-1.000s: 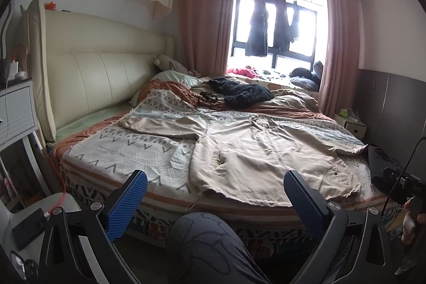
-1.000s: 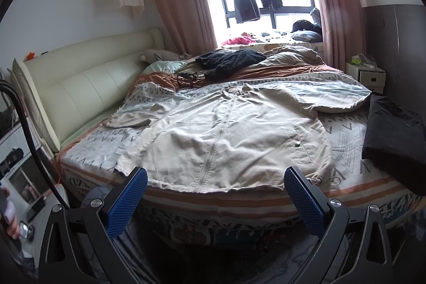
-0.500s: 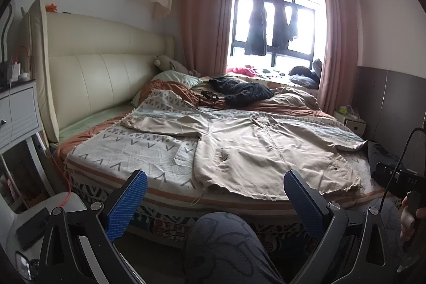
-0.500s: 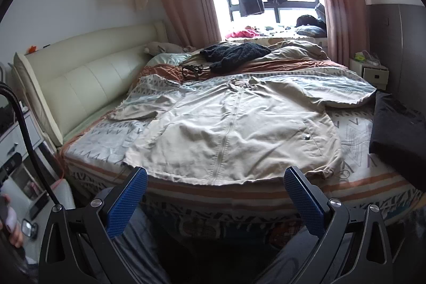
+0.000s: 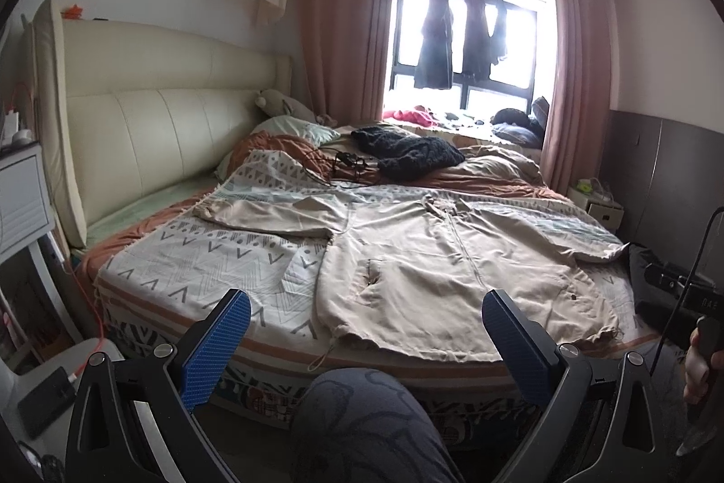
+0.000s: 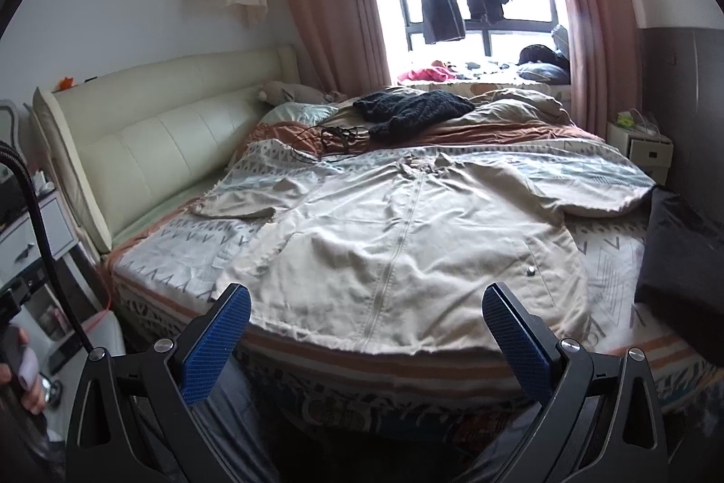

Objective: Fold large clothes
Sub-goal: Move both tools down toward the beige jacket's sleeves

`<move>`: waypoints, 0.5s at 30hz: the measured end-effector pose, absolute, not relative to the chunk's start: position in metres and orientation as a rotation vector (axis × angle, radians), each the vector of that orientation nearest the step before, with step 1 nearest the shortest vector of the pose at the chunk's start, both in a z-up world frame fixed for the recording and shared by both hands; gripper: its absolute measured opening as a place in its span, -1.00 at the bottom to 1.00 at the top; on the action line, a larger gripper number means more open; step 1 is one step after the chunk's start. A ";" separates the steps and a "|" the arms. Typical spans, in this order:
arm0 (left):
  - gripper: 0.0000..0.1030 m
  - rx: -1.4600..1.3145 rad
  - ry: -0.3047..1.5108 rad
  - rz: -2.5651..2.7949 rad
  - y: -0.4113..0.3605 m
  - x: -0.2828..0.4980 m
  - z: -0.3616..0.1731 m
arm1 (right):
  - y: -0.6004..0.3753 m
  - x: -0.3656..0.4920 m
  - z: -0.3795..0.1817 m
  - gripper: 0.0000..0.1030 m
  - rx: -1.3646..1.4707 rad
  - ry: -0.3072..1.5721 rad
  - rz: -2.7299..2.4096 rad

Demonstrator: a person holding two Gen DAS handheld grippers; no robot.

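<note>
The left gripper [image 5: 365, 329], a black frame with blue ribbed pads, hung with its jaws spread wide and nothing between them, held back from the foot of the bed above the person's grey patterned knee [image 5: 362, 424]. The right gripper [image 6: 365, 329], of the same make, was likewise splayed and empty, a little clear of the mattress edge. Ahead of both lay the large beige zip-front jacket [image 6: 398, 247], spread flat and face up on the patterned white and orange bedspread [image 5: 203, 256], its hem at the near edge and its collar pointing away toward the window, so the zip ran straight out from the tools. Its two sleeves were stretched out sideways, one toward the cream padded headboard [image 5: 149, 139] and the other toward the dark wall panel. From where I stood the left gripper seemed nearer the hem corner and sleeve on the headboard side, while the right gripper faced the middle of the hem and looked better placed for the other side. Beyond the collar sat a crumpled dark knitted garment [image 6: 412, 109] and a tangle of black cable [image 6: 335, 136]. A dark folded cloth [image 6: 678, 252] rested at the right edge of the bed. I saw no basket or box to hold anything. Folding had not begun, by my reckoning.
</note>
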State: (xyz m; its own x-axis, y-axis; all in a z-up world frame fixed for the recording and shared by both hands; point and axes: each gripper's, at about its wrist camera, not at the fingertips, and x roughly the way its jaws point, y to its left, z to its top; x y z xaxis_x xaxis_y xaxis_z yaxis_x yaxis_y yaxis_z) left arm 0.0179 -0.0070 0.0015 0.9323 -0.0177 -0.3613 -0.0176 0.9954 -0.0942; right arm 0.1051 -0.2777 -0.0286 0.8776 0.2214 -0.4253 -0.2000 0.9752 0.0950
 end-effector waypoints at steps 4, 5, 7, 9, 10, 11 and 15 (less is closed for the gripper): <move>0.99 -0.088 0.402 -0.011 -0.006 0.047 0.010 | -0.280 0.140 -0.021 0.99 0.061 0.470 0.242; 0.99 -0.086 0.410 -0.014 -0.006 0.053 0.012 | -0.281 0.148 -0.020 0.99 0.069 0.476 0.247; 0.99 -0.083 0.417 -0.024 -0.004 0.064 0.016 | -0.279 0.168 -0.017 0.99 0.075 0.487 0.247; 0.99 -0.082 0.428 -0.028 -0.001 0.076 0.018 | -0.275 0.184 -0.014 0.99 0.069 0.496 0.239; 0.99 -0.084 0.434 -0.031 0.001 0.082 0.019 | -0.273 0.192 -0.011 0.99 0.066 0.500 0.239; 0.99 -0.085 0.439 -0.031 0.003 0.088 0.019 | -0.270 0.202 -0.008 0.99 0.062 0.505 0.244; 0.99 -0.086 0.445 -0.003 0.014 0.110 0.020 | -0.260 0.236 0.002 0.99 0.051 0.522 0.276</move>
